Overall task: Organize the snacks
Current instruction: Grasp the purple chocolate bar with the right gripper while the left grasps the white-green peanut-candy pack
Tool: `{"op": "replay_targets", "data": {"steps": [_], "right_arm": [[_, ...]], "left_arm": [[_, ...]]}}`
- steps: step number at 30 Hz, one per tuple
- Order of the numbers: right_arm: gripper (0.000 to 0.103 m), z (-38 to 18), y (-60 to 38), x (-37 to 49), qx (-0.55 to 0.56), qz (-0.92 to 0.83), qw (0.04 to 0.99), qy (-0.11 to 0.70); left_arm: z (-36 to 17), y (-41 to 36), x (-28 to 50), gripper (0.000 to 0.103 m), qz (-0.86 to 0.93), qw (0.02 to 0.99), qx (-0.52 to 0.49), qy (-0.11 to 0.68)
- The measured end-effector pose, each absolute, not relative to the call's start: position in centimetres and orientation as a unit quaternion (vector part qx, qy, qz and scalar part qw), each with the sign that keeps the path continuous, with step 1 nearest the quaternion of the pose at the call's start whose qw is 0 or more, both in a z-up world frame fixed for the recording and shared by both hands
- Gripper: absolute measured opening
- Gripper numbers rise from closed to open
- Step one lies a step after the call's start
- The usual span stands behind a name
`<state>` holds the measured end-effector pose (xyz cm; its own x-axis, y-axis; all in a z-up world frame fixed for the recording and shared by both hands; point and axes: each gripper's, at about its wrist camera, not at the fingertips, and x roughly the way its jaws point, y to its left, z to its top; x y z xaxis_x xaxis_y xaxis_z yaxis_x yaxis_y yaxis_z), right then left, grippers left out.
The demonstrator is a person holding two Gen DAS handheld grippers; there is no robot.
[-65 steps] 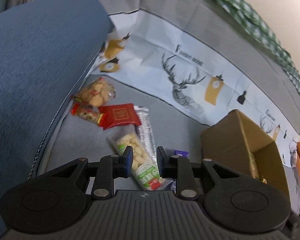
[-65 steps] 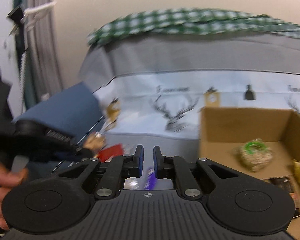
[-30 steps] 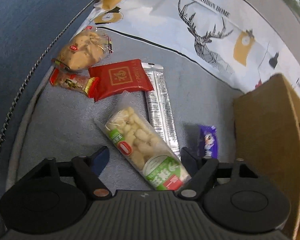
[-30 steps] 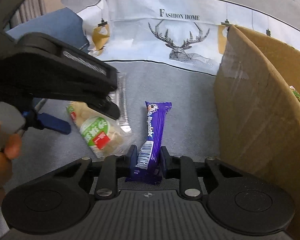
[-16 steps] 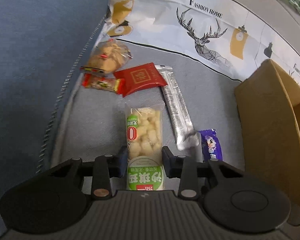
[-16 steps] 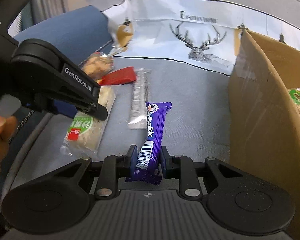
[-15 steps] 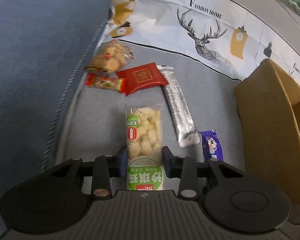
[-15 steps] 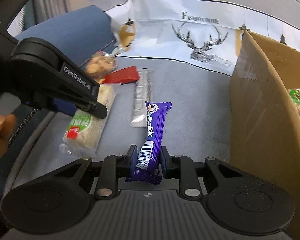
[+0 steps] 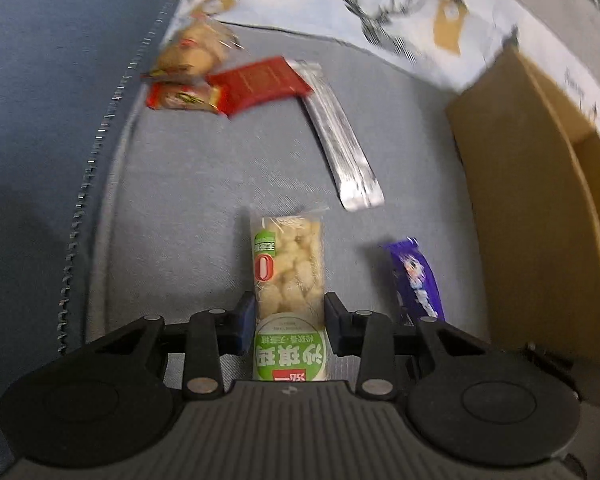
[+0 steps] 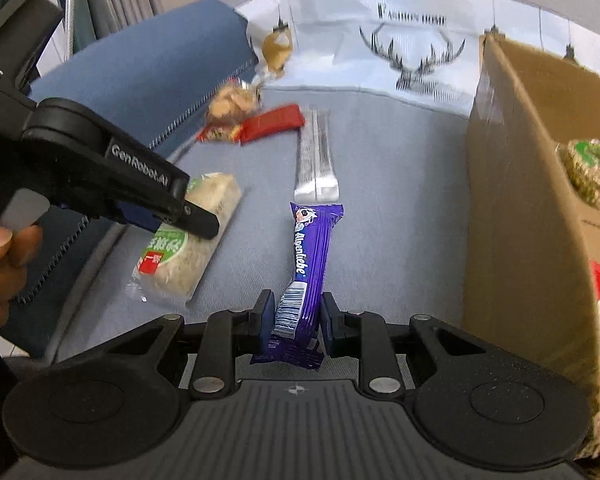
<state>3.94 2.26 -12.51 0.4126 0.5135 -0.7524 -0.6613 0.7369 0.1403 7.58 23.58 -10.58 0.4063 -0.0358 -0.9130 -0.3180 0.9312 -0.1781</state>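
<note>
The left gripper (image 9: 289,322) is clenched on the puff pack (image 9: 288,280), which sticks out forward between its fingers and looks lifted above the grey cushion (image 9: 188,200). The right gripper (image 10: 296,318) grasps the purple bar (image 10: 310,252) at its near end; the bar points away from the claw. To the right of both claws stands the cardboard box (image 10: 512,200), with a round rice cake (image 10: 590,178) inside. Ahead of the right claw lies the silver stick (image 10: 316,160). Farther ahead and left are the red packet (image 9: 260,82) and the cookie bag (image 9: 192,54), near each other.
</note>
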Motion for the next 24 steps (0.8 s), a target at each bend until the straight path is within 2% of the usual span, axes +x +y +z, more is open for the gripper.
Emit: {"op": "replay_targets", "data": {"steps": [3,5,8,16,18,20,24], "right_arm": [[0.026,-13.0,2.4,4.1,-0.096,0.35,0.834,0.416],[0.033,-13.1,2.6,4.2,-0.097,0.349,0.835,0.415],[0.039,-13.4,2.7,4.6,-0.092,0.344,0.836,0.418],[0.039,-14.2,3.2,5.5,-0.094,0.337,0.836,0.423],[0.035,-14.3,3.3,5.3,-0.104,0.336,0.838,0.418],[0.021,-14.3,3.3,5.3,-0.11,0.339,0.837,0.415],[0.016,-14.0,3.0,5.3,-0.105,0.336,0.844,0.405]], "left_arm": [[-10.9,23.3,7.8,0.046,0.086,0.82,-0.152,0.545],[-11.2,23.5,7.9,0.048,0.09,0.816,-0.155,0.549],[-11.5,23.3,8.1,0.051,0.091,0.814,-0.152,0.553],[-11.6,22.6,8.5,0.057,0.084,0.816,-0.128,0.557],[-11.6,22.5,8.6,0.057,0.084,0.817,-0.123,0.557],[-11.7,22.4,8.6,0.057,0.084,0.817,-0.12,0.558],[-11.6,22.2,8.5,0.054,0.085,0.818,-0.112,0.557]]}}
